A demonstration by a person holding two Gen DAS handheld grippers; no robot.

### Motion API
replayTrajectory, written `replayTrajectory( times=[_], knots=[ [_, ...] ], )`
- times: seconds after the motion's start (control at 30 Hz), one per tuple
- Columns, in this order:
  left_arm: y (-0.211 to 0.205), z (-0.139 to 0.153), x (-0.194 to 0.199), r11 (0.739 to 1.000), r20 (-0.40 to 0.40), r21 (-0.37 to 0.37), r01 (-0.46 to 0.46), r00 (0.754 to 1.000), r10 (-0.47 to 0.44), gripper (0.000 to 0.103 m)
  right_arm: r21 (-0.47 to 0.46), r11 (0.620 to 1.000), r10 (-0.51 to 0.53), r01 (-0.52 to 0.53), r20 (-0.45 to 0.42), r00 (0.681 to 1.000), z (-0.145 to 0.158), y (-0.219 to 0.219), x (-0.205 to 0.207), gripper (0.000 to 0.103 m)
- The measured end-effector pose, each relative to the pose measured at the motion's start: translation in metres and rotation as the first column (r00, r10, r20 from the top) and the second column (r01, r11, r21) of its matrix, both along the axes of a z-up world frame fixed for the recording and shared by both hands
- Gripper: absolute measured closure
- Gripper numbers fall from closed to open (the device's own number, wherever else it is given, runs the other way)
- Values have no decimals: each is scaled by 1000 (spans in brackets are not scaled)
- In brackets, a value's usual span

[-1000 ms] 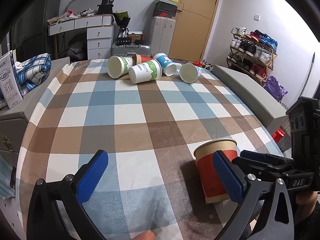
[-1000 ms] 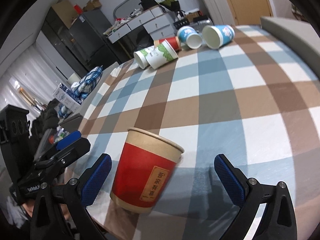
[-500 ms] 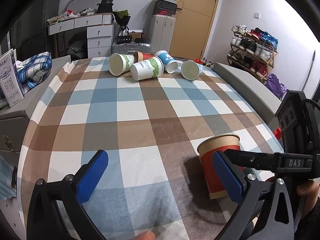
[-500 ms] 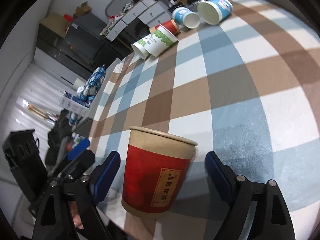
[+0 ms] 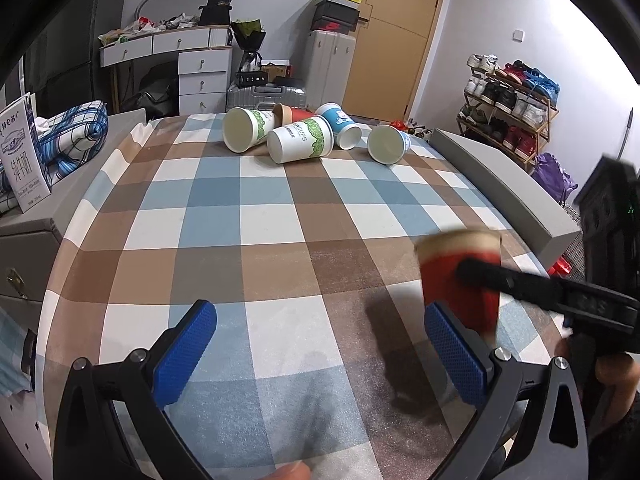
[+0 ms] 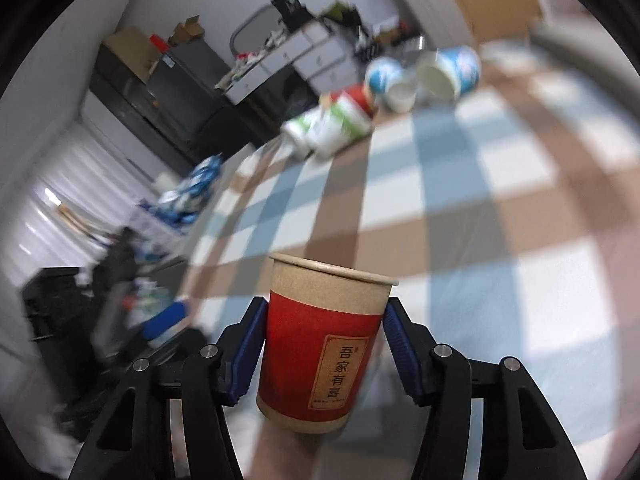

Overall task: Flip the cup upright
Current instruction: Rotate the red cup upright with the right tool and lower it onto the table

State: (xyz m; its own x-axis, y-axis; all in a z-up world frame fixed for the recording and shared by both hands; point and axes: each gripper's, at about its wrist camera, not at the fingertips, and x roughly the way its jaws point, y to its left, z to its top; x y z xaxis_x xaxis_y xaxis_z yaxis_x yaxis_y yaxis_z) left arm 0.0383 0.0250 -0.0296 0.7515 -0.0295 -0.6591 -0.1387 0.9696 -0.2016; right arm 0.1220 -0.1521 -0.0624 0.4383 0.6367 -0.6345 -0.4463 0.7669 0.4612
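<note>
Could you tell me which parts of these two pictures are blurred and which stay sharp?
Left wrist view: the checked tablecloth and the toppled paper cups at the far edge are sharp, while the red and kraft-brown paper cup and the right gripper gripping it are motion-smeared. Right wrist view: the reverse, that cup and the blue finger pads are crisp, the whole background streaked.
</note>
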Motion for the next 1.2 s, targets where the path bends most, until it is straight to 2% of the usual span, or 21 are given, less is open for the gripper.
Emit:
replayTrajectory(
  times=[0.23,0.37,0.6,0.87,1.03,1.2],
  knots=[
    [11,-4,3,1000,-8,-10,-26,1000,25,2,-159,985,-38,66,174,984,1,37,11,45],
    [17,-8,5,999,-23,-24,-38,999,38,2,-223,971,-30,85,239,971,-5,40,7,45],
    [19,-7,2,999,-18,-25,-44,999,44,2,-268,963,45,40,303,952,-2,35,-16,45],
    [17,-7,3,999,-18,-25,-32,999,32,2,-335,940,173,-65,303,937,-4,26,-44,48],
    [19,-7,3,999,-18,-25,-38,999,37,2,-340,940,130,-7,340,931,-3,39,-33,49],
    [23,-8,4,998,-23,-29,-48,999,47,2,-378,923,87,75,393,915,-3,63,-17,49]
  ],
)
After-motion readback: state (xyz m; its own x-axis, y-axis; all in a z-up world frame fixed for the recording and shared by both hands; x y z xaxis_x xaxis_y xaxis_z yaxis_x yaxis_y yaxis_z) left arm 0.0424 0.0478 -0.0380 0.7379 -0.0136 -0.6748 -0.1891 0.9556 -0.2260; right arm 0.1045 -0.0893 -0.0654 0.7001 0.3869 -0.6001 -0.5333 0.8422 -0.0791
